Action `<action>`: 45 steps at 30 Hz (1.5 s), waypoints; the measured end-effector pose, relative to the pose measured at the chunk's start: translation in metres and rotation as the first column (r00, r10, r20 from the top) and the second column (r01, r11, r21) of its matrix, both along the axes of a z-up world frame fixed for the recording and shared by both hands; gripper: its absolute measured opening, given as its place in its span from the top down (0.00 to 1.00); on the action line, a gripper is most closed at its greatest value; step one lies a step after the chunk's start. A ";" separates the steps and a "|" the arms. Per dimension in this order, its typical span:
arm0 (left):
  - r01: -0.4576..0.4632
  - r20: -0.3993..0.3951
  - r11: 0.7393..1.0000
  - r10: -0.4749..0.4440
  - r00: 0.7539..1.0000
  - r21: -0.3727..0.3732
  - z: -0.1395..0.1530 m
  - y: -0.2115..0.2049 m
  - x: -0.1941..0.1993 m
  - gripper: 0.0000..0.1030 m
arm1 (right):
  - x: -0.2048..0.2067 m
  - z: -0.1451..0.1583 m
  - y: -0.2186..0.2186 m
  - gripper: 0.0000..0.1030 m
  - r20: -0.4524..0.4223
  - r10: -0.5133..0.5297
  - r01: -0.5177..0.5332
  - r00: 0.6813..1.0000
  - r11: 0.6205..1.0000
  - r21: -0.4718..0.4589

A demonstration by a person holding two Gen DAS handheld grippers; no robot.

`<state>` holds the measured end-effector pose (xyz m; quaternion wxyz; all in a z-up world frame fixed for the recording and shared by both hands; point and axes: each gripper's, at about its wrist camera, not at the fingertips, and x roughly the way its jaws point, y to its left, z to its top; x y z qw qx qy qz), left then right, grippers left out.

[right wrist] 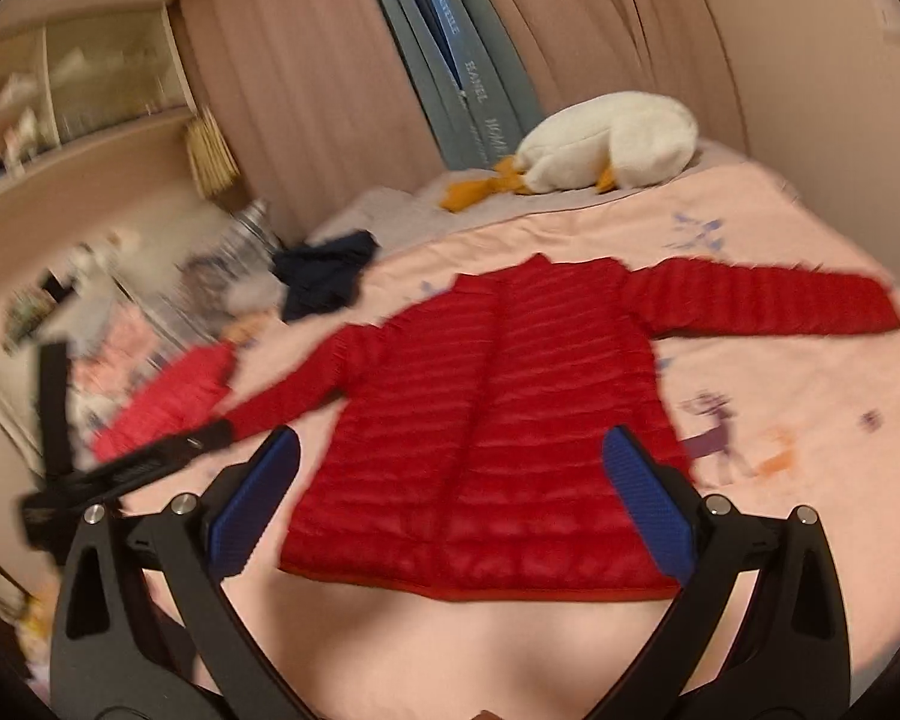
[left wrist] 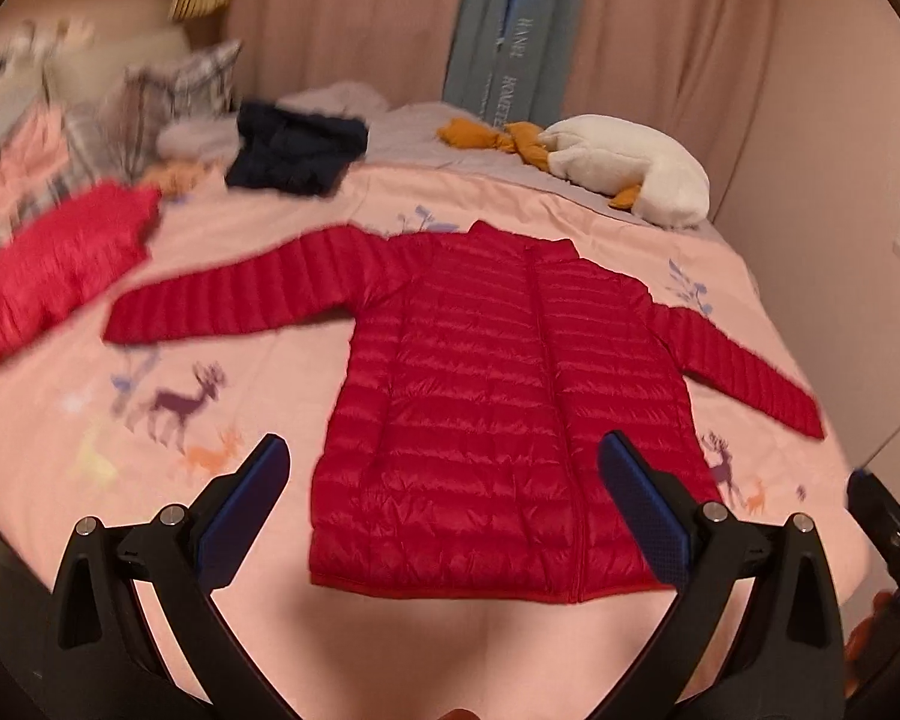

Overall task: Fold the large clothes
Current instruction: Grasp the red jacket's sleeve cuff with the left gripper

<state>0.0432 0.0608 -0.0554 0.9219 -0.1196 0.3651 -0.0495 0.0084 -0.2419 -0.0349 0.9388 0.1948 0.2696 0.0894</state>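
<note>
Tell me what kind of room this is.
Most likely a bedroom. A red puffer jacket lies spread on a bed with a pink deer-print cover, a white plush goose rests near the far end, and full-length curtains hang behind.

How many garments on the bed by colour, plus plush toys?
Red puffer jackets: 2, one spread flat, one folded
Dark navy garments: 1
Plush geese: 1
Total: 4
The blurred pile at the left edge is not counted.
</note>
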 end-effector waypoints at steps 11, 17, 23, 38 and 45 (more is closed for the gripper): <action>-0.246 -0.223 0.864 0.161 0.962 -0.440 -0.106 0.149 0.073 0.01 | 0.030 -0.045 -0.001 0.02 -0.013 0.072 -0.068 0.997 0.978 0.199; -0.398 -0.248 0.695 0.311 0.917 -0.599 -0.155 0.249 0.121 0.01 | 0.052 -0.065 -0.010 0.02 -0.034 0.143 -0.131 0.989 0.963 0.237; -0.450 -0.258 0.577 0.386 0.886 -0.682 -0.181 0.306 0.153 0.01 | 0.069 -0.074 -0.005 0.02 -0.060 0.124 -0.114 0.990 0.982 0.151; -0.547 -0.265 0.523 0.520 0.812 -0.654 -0.186 0.348 0.221 0.37 | 0.111 -0.085 0.001 0.02 -0.090 0.103 -0.087 0.991 0.981 0.171; -0.606 -0.330 0.551 0.522 0.787 -0.574 -0.197 0.353 0.214 0.92 | 0.114 -0.086 0.012 0.02 -0.105 0.108 -0.095 0.989 0.988 0.124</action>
